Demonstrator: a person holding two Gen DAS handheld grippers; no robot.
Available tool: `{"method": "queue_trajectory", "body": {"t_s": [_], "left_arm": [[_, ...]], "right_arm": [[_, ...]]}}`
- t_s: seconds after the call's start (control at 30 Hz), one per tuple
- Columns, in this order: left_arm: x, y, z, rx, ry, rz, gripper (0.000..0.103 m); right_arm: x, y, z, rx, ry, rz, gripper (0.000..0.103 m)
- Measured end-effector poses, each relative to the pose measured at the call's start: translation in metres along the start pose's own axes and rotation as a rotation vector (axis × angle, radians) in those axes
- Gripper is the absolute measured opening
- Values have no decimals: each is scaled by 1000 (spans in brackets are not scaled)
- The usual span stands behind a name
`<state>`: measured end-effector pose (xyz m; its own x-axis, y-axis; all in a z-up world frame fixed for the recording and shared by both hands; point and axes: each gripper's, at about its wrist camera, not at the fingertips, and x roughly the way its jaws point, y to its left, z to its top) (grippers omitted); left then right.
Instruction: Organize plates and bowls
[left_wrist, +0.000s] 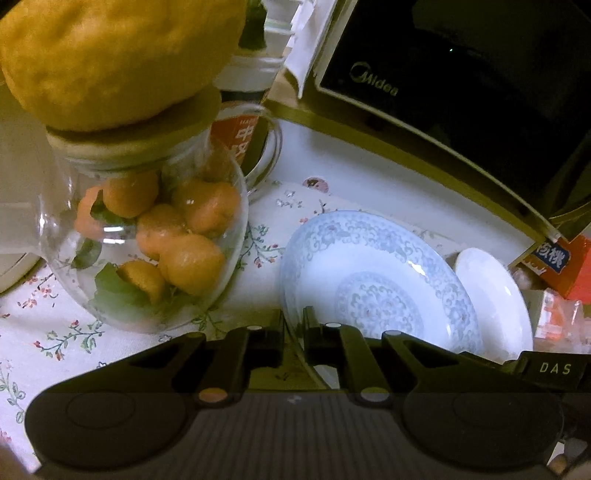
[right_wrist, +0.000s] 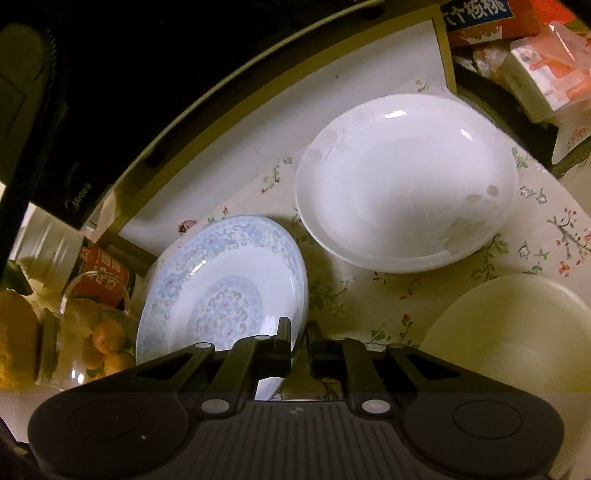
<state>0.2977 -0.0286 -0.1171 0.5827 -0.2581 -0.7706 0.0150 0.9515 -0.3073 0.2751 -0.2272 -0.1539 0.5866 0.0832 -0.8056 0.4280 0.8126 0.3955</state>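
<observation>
A blue-patterned plate (left_wrist: 376, 280) is held tilted above the floral tablecloth. My left gripper (left_wrist: 293, 325) is shut on its near-left rim. My right gripper (right_wrist: 299, 336) is shut on the same plate (right_wrist: 221, 291) at its right rim. A white plate with faint rose print (right_wrist: 402, 181) lies on the cloth beyond the right gripper; it also shows in the left wrist view (left_wrist: 495, 299) behind the blue plate. A cream bowl (right_wrist: 517, 332) sits at the right of the right wrist view.
A glass jar of oranges (left_wrist: 147, 236) with a big yellow fruit (left_wrist: 118, 55) on its lid stands left. A black Midea microwave (left_wrist: 461, 74) sits behind. Orange boxes and packets (right_wrist: 535, 66) crowd the far right.
</observation>
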Motion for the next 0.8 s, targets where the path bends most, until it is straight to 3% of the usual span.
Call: {"method": "queue_trajectory", "body": {"t_s": [0.33,0.8], "left_arm": [[-19,-5,3,7,-35,-14,8],[-94,-1,-13,10,-88,-45,8]], "right_arm": [[-22,5,-3,-46,-41,18,9],[-89,19,-22,-135,-89,50,9]]}}
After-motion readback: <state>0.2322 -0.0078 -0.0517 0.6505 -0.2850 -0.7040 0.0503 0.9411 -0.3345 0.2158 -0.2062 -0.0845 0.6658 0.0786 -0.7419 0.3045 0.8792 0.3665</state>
